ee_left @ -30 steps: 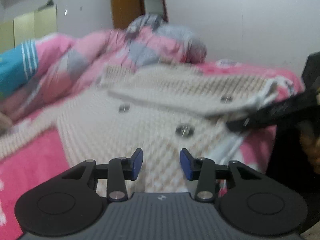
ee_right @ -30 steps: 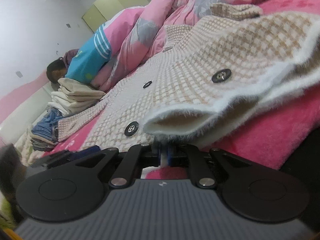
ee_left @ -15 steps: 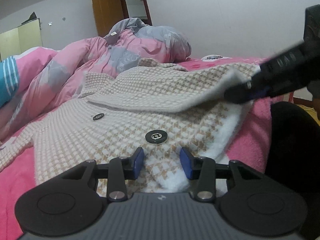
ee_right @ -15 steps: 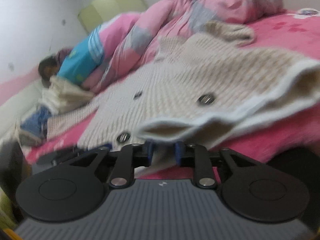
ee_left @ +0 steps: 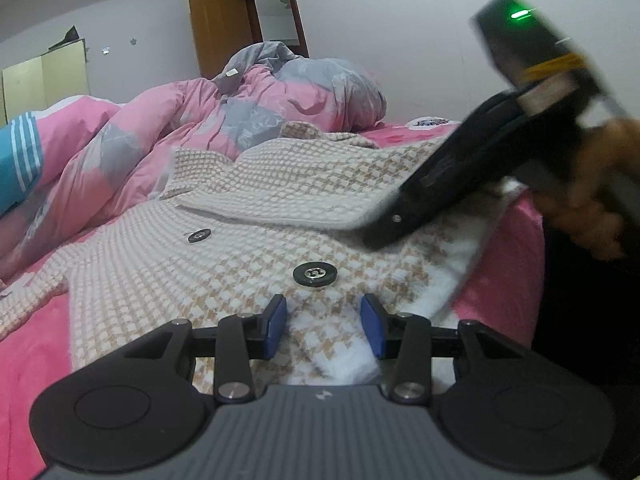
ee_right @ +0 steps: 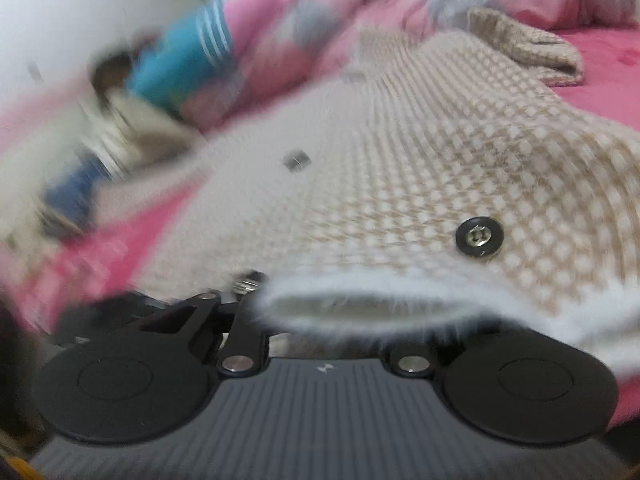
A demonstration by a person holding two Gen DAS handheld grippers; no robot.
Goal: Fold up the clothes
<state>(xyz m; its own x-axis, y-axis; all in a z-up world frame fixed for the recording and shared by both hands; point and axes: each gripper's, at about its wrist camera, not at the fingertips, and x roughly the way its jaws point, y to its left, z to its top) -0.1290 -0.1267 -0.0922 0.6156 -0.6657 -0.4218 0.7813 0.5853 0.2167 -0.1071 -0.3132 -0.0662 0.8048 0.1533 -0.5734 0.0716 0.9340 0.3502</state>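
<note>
A beige-and-white houndstooth jacket (ee_left: 240,280) with black buttons (ee_left: 315,274) lies spread on a pink bed sheet (ee_left: 32,360). My left gripper (ee_left: 324,326) is open just above its lower hem, with its blue pads apart and nothing pressed between them. My right gripper (ee_left: 384,236), held by a hand (ee_left: 580,216), reaches in from the right and holds the jacket's right front panel up over the body. In the right wrist view the fluffy white hem (ee_right: 360,304) drapes over the right gripper (ee_right: 320,332) and hides its fingertips. It is shut on that hem.
A crumpled pink and grey quilt (ee_left: 260,120) lies behind the jacket. Beside it are a blue striped garment (ee_right: 180,64) and a blurred pile of folded clothes (ee_right: 120,128) to the left. A wooden door (ee_left: 216,32) stands at the back wall. The bed's edge drops off to the right.
The right gripper has lifted and carried the jacket's front panel leftward over the body, rolling as it went. The left gripper sank toward the hem at first, then stayed still.
</note>
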